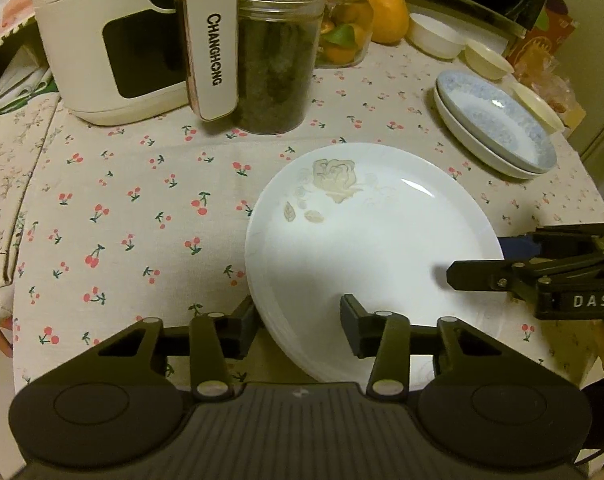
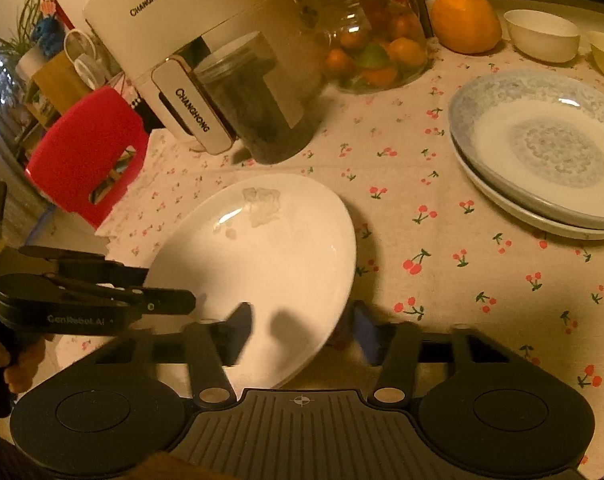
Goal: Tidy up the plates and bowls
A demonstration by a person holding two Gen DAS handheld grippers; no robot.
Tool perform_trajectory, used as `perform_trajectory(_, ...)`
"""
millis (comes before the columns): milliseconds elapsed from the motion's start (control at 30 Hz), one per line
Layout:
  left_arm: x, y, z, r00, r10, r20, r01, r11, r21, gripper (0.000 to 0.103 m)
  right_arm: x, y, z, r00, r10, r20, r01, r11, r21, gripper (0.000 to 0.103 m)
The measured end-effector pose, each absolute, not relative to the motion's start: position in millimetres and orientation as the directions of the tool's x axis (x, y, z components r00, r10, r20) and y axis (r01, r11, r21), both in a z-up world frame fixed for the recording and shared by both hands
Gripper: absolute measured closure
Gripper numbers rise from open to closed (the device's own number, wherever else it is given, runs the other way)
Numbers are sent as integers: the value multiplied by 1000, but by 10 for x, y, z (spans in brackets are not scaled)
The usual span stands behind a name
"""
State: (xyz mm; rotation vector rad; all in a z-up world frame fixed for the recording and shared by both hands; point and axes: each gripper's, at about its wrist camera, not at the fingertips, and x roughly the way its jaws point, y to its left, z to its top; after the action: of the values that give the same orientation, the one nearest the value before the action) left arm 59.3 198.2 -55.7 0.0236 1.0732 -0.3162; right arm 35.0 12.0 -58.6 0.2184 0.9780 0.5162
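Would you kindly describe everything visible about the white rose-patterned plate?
The white rose-patterned plate looks like glossy ceramic, round, with a faded beige rose and leaves near its far rim. It lies on the cherry-print tablecloth, its near edge past the table's edge. Both grippers straddle its rim; contact is unclear.

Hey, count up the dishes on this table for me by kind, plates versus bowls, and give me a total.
Plates: 3 — the white rose plate, the blue-patterned plate and the plain white plate under it.
Bowls: 3 — the white bowl, a cream bowl beside it, and a cream one at the stacked plates' edge.
Total: 6
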Motion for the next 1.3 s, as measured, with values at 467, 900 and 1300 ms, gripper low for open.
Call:
perform_trajectory(467, 652, 1961, -427, 505, -223, -834, 226, 967, -121, 76, 390, 2, -456, 488, 482, -727, -286, 876, 389, 81)
perform_trajectory(900, 759, 1681, -226, 568, -267, -778, 251, 957, -145, 76, 509, -388, -212, 566, 471, -677, -238, 879, 413, 81)
perform_trajectory(1300, 865, 1288, -162, 581, -312, -752, 296, 941, -162, 76, 586, -840, -72, 616, 445, -650, -186, 884, 429, 81)
